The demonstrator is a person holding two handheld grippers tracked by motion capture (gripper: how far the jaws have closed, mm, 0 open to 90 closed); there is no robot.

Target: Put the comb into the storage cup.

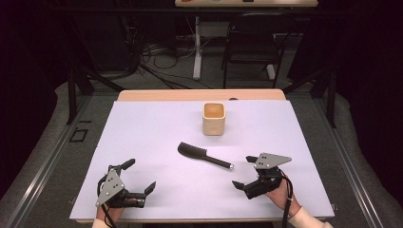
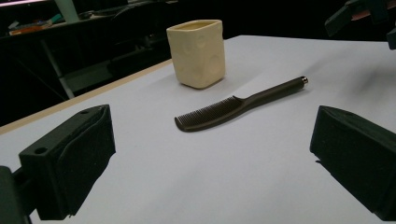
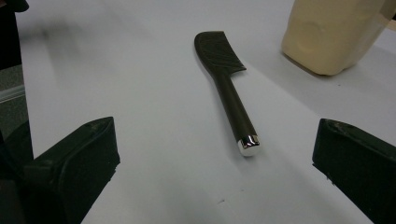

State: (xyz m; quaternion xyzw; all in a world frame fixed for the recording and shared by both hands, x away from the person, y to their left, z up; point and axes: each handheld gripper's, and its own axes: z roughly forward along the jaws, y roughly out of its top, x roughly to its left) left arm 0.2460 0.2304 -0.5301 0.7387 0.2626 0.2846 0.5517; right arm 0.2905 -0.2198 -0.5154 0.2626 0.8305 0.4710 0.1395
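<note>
Environment: a laboratory recording station, identified by the white-covered counter (image 1: pixel 142 142) enclosed by black curtains (image 1: pixel 28 71), loose cables (image 1: pixel 157 52) on the grey floor, an empty black chair (image 1: pixel 252 42), and a second desk (image 1: pixel 247 3) behind.

High view sits above your side, looking forward and down over the whole table (image 1: pixel 142 128). Left gripper view rides low near the table's surface, facing the comb (image 2: pixel 233 105) and cup (image 2: pixel 197 52) from your left. Right gripper view is closer, facing the comb's handle end. Both share comb and cup.
</note>
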